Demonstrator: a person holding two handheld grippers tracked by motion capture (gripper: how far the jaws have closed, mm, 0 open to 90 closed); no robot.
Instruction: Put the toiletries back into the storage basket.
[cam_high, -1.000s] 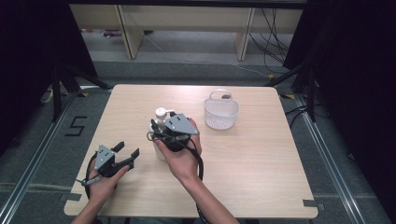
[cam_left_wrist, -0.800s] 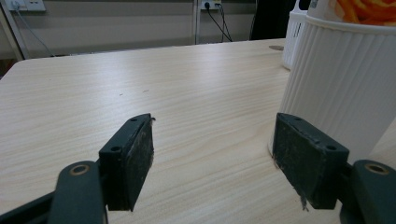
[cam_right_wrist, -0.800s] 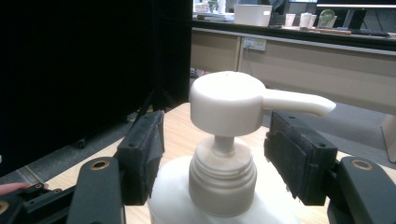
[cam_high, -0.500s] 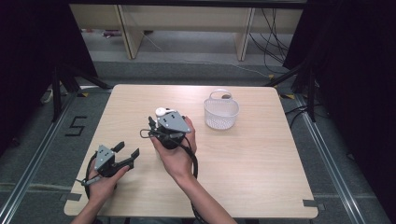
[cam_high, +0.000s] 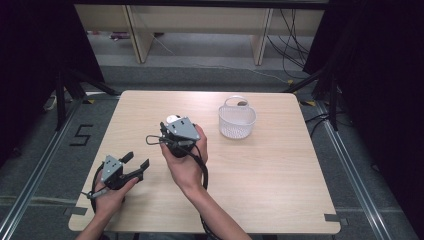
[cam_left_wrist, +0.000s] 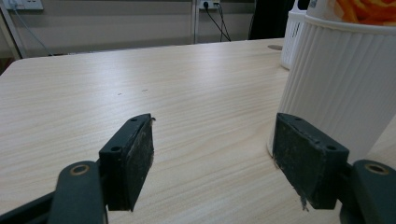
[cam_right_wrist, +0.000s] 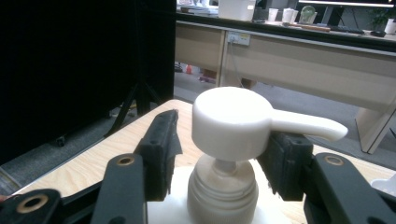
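Observation:
A white ribbed pump bottle (cam_left_wrist: 341, 84) stands on the table left of centre, and its white pump head (cam_right_wrist: 233, 123) has a spout pointing right in the right gripper view. My right gripper (cam_high: 170, 127) reaches over it from the near side. Its jaws have just been closing and stand open on either side of the pump neck (cam_right_wrist: 223, 184), with a gap at each pad. My left gripper (cam_high: 136, 160) rests open near the table's front left corner with nothing between its pads (cam_left_wrist: 128, 161). In the left gripper view the bottle's base lies just beyond the right-hand pad.
A white mesh basket (cam_high: 237, 121) with a handle stands at the back right of the wooden table (cam_high: 280, 175). Black cables trail from both grippers toward the front edge. Dark stands and shelving lie beyond the table.
My right gripper has edged up and left onto the pump head, covering most of the bottle. The left gripper has not moved.

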